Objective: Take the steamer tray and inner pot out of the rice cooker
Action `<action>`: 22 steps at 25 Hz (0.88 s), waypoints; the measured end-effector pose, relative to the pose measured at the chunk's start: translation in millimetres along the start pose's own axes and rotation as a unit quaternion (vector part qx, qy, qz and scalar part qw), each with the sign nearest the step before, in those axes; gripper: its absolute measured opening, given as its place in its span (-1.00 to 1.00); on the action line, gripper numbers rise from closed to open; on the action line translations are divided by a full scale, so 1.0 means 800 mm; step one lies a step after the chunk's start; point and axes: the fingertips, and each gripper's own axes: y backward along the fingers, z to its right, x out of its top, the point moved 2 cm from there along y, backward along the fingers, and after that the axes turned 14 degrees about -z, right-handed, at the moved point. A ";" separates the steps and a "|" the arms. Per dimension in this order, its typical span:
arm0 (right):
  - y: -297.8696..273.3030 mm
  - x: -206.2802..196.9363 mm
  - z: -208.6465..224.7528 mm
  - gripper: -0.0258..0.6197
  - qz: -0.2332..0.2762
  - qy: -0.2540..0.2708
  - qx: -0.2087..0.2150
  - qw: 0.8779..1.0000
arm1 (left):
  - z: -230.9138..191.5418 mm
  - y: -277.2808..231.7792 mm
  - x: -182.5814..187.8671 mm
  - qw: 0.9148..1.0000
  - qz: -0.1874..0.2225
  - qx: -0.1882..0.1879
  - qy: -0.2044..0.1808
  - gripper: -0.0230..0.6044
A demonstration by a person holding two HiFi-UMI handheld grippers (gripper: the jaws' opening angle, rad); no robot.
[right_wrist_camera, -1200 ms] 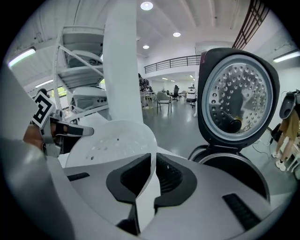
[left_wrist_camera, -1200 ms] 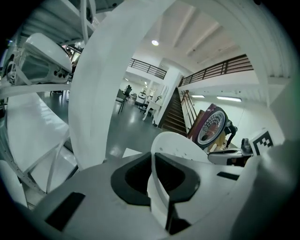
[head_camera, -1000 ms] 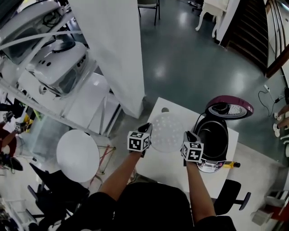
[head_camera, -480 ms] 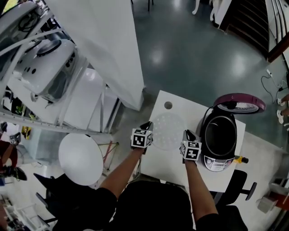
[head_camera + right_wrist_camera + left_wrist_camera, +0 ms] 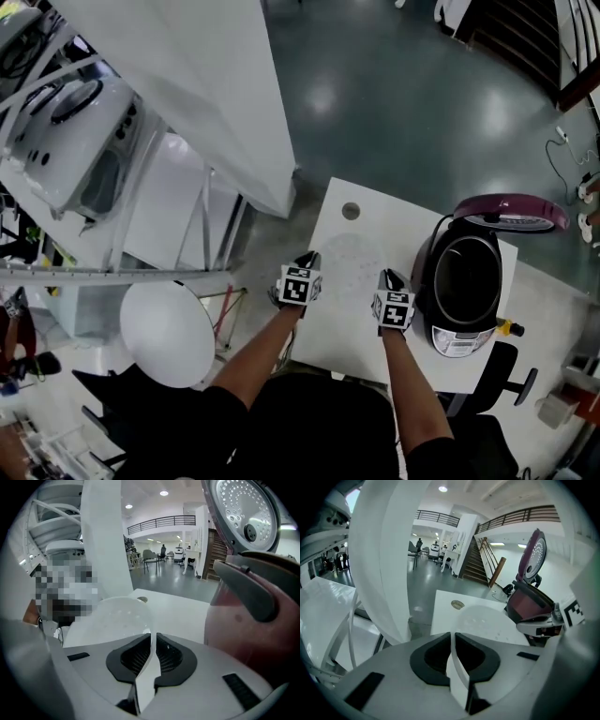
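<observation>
Both grippers have sunk since a second ago, carrying the steamer tray [image 5: 349, 270] from mid-air down to the white surface [image 5: 328, 342]. Whether it already rests there I cannot tell.

The left gripper [image 5: 308, 260] has its dark ribbed fingers [image 5: 429, 660] closed on the tray's thin white rim, which runs straight through the narrow slit between them. The right gripper [image 5: 388, 277] does likewise: its fingers [image 5: 129, 660] pinch the opposite edge of the rim.

The tray spans the gap between the two pairs of fingers. It is a round, shallow dish of pale translucent material, dotted with small holes.

Just beyond the right fingers, on their outer side, stands the rice cooker [image 5: 464, 323], a rounded glossy maroon body. Its hinged lid [image 5: 512, 214] is swung up, and the lid's inner face is silvery and dimpled. The inner pot [image 5: 466, 277] sits inside the cooker, a dark round well whose contents I cannot make out.

Ahead of the fingers, past the tray's far edge, a small round cap [image 5: 351, 210] is set into the smooth rectangular surface.
</observation>
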 end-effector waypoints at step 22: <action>0.007 -0.010 -0.006 -0.80 0.010 0.013 0.024 1.000 | 0.016 -0.017 -0.029 0.999 -0.034 -0.001 -0.041 -0.32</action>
